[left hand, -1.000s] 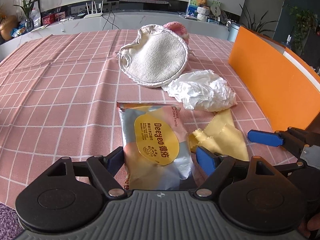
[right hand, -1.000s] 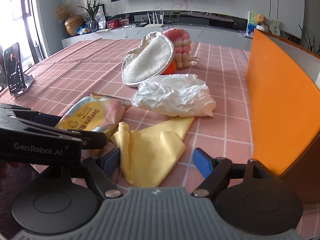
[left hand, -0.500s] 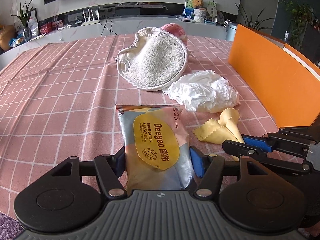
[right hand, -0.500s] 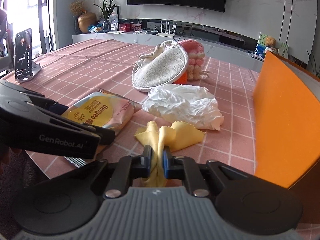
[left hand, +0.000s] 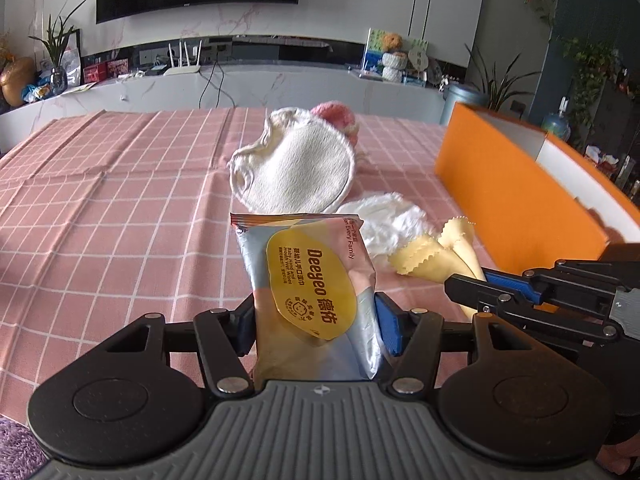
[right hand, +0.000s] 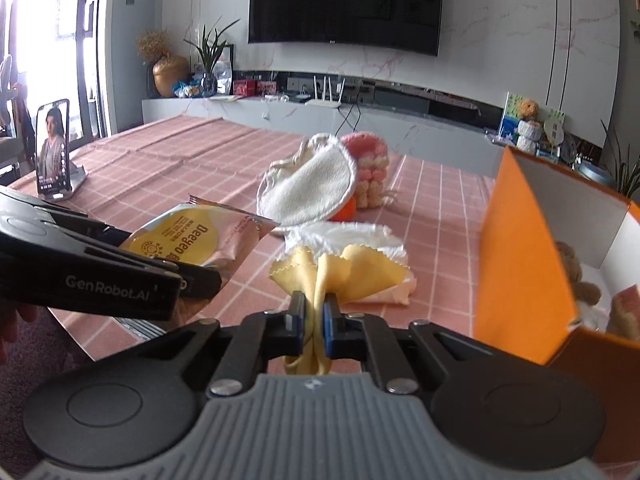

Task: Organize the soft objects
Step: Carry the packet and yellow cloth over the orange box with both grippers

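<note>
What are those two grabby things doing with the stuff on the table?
A person is tidying soft things. The left hand-held gripper is shut on a shiny pack of baby wet wipes, and the right hand-held gripper pinches a bunched yellow cloth. Both are lifted above the pink checked tablecloth, beside an open orange box.

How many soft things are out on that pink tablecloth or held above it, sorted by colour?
Yellow: 1, the cloth in the right tool.
White: 2, the round pad and the crumpled bag.
Pink: 1, the knitted toy.
Multicoloured: 1, the wipes pack in the left tool.
Total: 5.
</note>
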A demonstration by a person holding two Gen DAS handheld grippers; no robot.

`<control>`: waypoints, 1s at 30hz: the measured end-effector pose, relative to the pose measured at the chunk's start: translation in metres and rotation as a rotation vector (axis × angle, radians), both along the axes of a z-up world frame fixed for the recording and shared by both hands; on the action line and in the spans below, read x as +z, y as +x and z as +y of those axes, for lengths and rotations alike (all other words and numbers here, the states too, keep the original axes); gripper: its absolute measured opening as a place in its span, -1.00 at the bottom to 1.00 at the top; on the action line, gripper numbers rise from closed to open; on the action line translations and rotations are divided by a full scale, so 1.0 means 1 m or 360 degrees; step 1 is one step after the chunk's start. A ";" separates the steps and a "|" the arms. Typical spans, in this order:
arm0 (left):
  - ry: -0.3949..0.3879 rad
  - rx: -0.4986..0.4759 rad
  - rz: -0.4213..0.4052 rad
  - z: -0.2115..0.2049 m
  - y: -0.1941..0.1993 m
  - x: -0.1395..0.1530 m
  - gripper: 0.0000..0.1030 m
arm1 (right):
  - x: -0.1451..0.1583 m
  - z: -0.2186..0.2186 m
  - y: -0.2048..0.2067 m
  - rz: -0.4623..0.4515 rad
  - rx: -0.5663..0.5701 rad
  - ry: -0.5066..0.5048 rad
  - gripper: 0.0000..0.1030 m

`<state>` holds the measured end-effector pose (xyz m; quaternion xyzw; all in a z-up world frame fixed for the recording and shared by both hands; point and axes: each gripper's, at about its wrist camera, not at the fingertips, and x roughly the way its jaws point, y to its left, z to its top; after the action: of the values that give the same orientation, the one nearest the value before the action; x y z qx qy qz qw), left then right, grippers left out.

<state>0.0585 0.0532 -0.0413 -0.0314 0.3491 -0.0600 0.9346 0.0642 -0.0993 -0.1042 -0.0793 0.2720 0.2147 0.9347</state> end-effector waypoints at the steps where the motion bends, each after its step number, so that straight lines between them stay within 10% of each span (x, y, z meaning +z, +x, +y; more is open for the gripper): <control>1: -0.0003 -0.0009 -0.0014 -0.002 -0.001 0.005 0.30 | 0.005 -0.002 -0.002 -0.0017 -0.0002 0.0008 -0.87; 22: -0.0093 -0.0651 -0.0186 -0.125 0.058 0.086 0.30 | 0.117 -0.141 0.002 -0.0199 -0.0299 0.0088 -0.87; 30: 0.0135 -0.0966 -0.0173 -0.188 0.098 0.079 0.30 | 0.132 -0.197 0.031 -0.0118 -0.0363 -0.0019 -0.87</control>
<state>0.1561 -0.1348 0.0380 0.1167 0.2942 -0.3232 0.8919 0.0950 -0.2960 0.0274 -0.0614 0.2456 0.1022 0.9620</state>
